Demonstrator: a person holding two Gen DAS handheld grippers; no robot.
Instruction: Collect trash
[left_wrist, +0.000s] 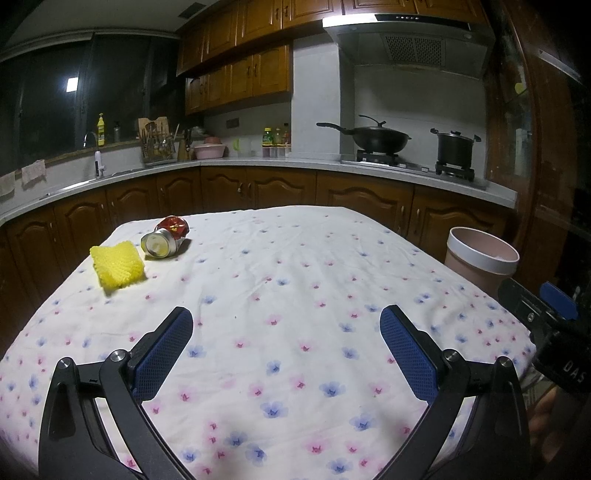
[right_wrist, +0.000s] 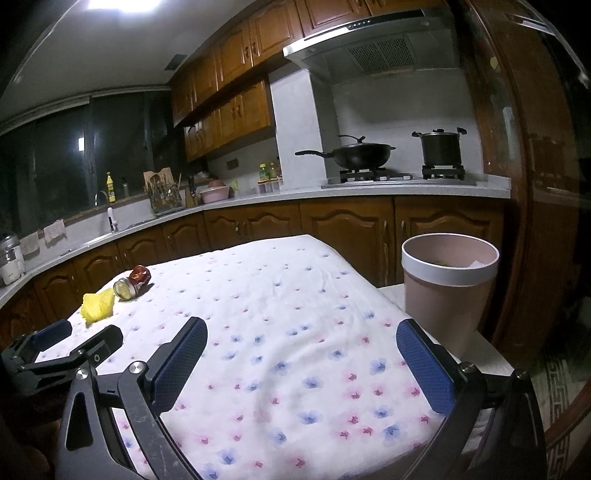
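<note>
Left gripper (left_wrist: 286, 323): jaws spread wide, empty, above the floral tablecloth (left_wrist: 295, 258). On the cloth's far left lie one yellow sponge (left_wrist: 117, 268) and, just beside it, one crushed can (left_wrist: 166, 242). Right gripper (right_wrist: 301, 334): jaws spread wide, empty. One pink bin (right_wrist: 448, 291) stands off the cloth's right edge.
</note>
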